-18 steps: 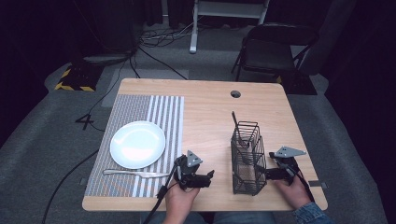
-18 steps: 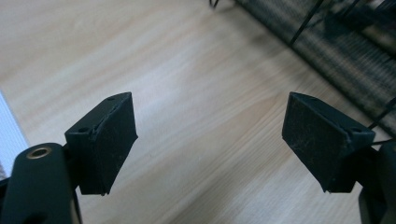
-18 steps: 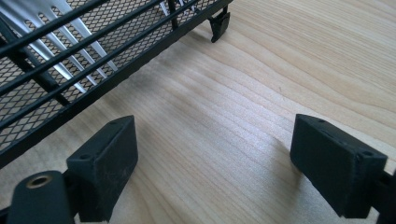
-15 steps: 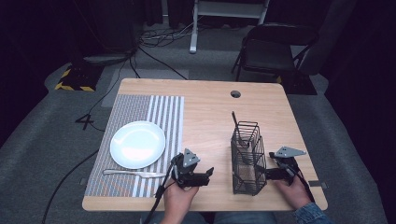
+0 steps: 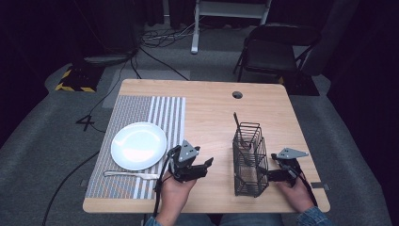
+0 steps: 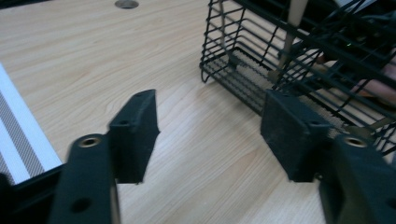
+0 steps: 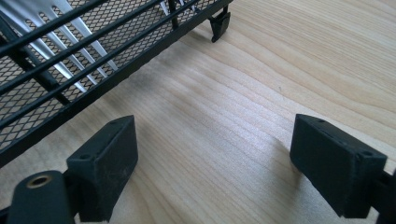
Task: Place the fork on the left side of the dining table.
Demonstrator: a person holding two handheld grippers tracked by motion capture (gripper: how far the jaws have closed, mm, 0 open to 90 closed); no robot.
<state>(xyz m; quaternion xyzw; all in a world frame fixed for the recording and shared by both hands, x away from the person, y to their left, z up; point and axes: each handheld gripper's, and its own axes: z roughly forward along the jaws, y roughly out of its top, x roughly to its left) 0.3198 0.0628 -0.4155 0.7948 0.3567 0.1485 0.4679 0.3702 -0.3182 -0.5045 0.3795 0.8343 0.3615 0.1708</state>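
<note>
Since the earlier frames, our left hand-held gripper (image 5: pixel 205 165) has edged slightly back toward the table's near edge; the rest has stayed put. Going left to right: a fork (image 5: pixel 131 174) lies on the striped placemat (image 5: pixel 141 106) just in front of the white plate (image 5: pixel 138 145). Our left hand-held gripper hovers over bare tabletop (image 5: pixel 207 113), jaws apart and empty. Right of it stands the black wire caddy (image 5: pixel 249 160) (utensils inside). Our right hand-held gripper (image 5: pixel 265 174) sits just beside the caddy's right side, jaws wide, gripping nothing.
</note>
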